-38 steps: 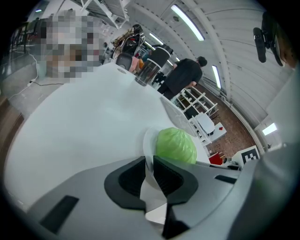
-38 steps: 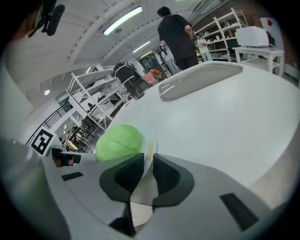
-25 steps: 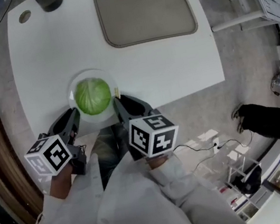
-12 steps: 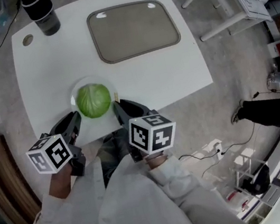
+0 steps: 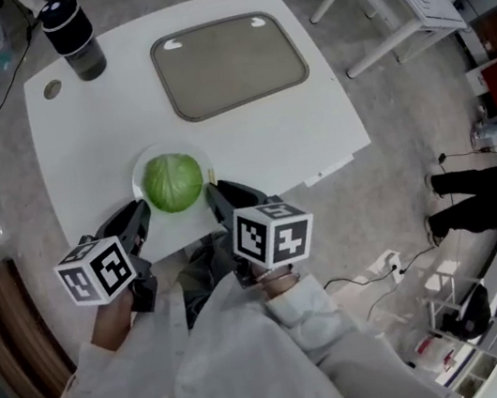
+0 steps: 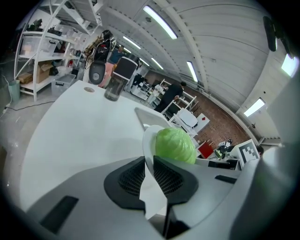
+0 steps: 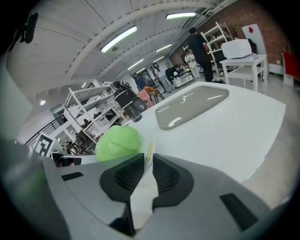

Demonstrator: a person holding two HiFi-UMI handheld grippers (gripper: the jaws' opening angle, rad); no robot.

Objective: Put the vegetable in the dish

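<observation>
Left hand-held gripper (image 5: 139,209) and right hand-held gripper (image 5: 212,191) are each clamping the plate (image 5: 136,173) rim, jaws closed on it — cabbage (image 5: 173,182) sitting inside — at the worktop (image 5: 258,144) edge.

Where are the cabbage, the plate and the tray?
cabbage (image 5: 172,182), head view, top of its green head.
plate (image 5: 136,177), head view, bare left rim.
tray (image 5: 229,63), head view, bare middle floor.

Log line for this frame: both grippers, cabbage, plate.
left gripper: shut on white round plate rim | right gripper: shut on opposite rim | green cabbage: on plate
</observation>
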